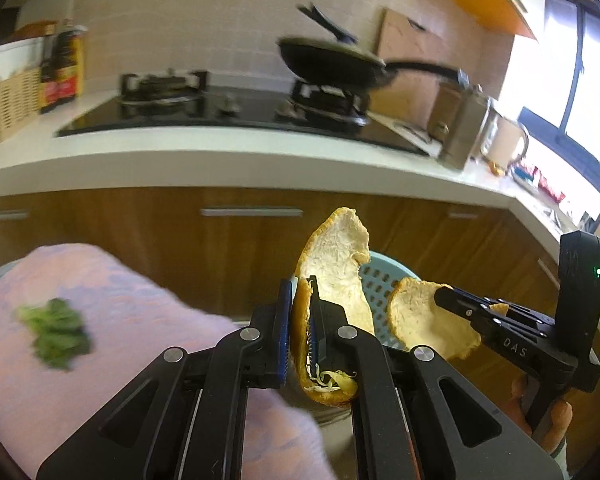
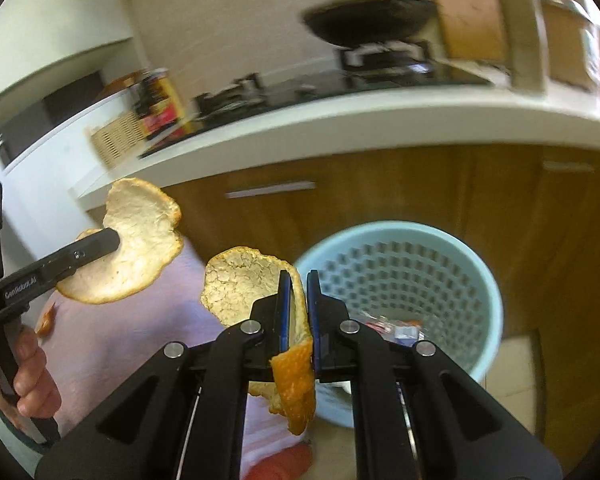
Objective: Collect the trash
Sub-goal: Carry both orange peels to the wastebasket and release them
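Both grippers carry orange peel toward the bin (image 2: 400, 280), so each piece is pinched by an edge and hangs clear of the pink cloth (image 1: 100, 320). The left gripper (image 1: 300, 320) is clamped on the long peel (image 1: 336, 256), whose long axis runs upright, tip toward twelve o'clock. The right gripper (image 2: 298, 312) is clenched on the round peel (image 2: 240, 280), white side up, curling toward nine o'clock. The bin sits at two o'clock from it, wrappers already inside.

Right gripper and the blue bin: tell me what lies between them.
Nothing solid. In the right wrist view the right gripper, shut on an orange peel, has only open air and floor before the blue waste basket.
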Tool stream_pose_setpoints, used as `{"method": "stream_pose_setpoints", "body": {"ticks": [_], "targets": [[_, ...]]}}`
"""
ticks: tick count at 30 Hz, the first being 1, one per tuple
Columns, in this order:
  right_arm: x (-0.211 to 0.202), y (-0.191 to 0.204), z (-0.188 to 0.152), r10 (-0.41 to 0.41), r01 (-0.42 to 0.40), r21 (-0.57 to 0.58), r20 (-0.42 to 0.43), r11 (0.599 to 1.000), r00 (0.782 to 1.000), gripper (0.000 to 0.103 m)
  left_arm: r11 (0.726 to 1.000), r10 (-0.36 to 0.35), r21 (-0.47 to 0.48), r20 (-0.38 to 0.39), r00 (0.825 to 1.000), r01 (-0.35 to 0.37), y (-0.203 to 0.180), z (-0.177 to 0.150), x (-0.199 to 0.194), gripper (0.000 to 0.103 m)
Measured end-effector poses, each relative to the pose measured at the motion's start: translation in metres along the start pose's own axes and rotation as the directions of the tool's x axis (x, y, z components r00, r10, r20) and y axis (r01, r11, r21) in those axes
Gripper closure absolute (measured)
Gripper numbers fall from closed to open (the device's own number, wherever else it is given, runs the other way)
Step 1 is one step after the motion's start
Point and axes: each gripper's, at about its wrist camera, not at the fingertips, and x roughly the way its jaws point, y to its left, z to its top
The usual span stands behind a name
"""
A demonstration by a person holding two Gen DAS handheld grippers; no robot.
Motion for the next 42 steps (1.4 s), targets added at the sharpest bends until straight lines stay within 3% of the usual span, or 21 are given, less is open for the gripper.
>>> {"method": "stream_pose_setpoints", "body": {"ticks": [9,14,17,18,19,24,27,29,35,42], "targets": [[0.037,-0.049,-0.005,-0.101,0.102,0.031,-0.035,0.994,0.994,0.097,0.999,-0.011,0.047,-0.127,0.992,0.017,-0.042,-0.006,0.097,0.098],[0.060,-0.061,-0.003,-0.100,0.104,0.050,-0.074,0.993,0.992,0.094,0.997,0.018,0.076,-0.169,0.985,-0.005,-0.051,-0.010,0.126,0.096],[0.069,-0.070,-0.003,-0.079,0.087,0.079,-0.095,0.993,0.992,0.090,0.998,0.024,0.069,-0.194,0.981,-0.011,-0.048,-0.011,0.138,0.084],[0.069,-0.072,-0.003,-0.084,0.092,0.082,-0.097,0.992,0.992,0.088,0.997,0.032,0.071,-0.201,0.979,-0.017,-0.047,-0.012,0.140,0.074],[0.070,-0.073,-0.005,-0.088,0.097,0.083,-0.103,0.992,0.991,0.086,0.997,0.038,0.077,-0.204,0.978,-0.023,-0.047,-0.013,0.140,0.068],[0.065,-0.080,-0.012,-0.064,0.077,0.110,-0.114,0.991,0.991,0.080,0.996,0.046,0.078,-0.189,0.981,-0.032,-0.045,-0.015,0.133,0.065],[0.054,-0.075,-0.010,-0.059,0.069,0.105,-0.099,0.992,0.993,0.073,0.997,0.048,0.075,-0.164,0.985,-0.036,-0.043,-0.014,0.121,0.056],[0.048,-0.070,-0.007,-0.061,0.070,0.095,-0.089,0.993,0.994,0.058,0.996,0.051,0.076,-0.157,0.986,-0.040,-0.042,-0.013,0.113,0.054],[0.023,-0.053,-0.004,-0.044,0.049,0.075,-0.067,0.996,0.997,0.057,0.998,0.053,0.053,-0.136,0.989,-0.046,-0.039,-0.015,0.084,0.054],[-0.007,-0.002,0.006,0.023,-0.023,0.007,-0.012,1.000,1.000,0.051,0.998,0.065,0.017,-0.046,0.997,-0.065,-0.017,-0.024,0.013,0.051]]}}
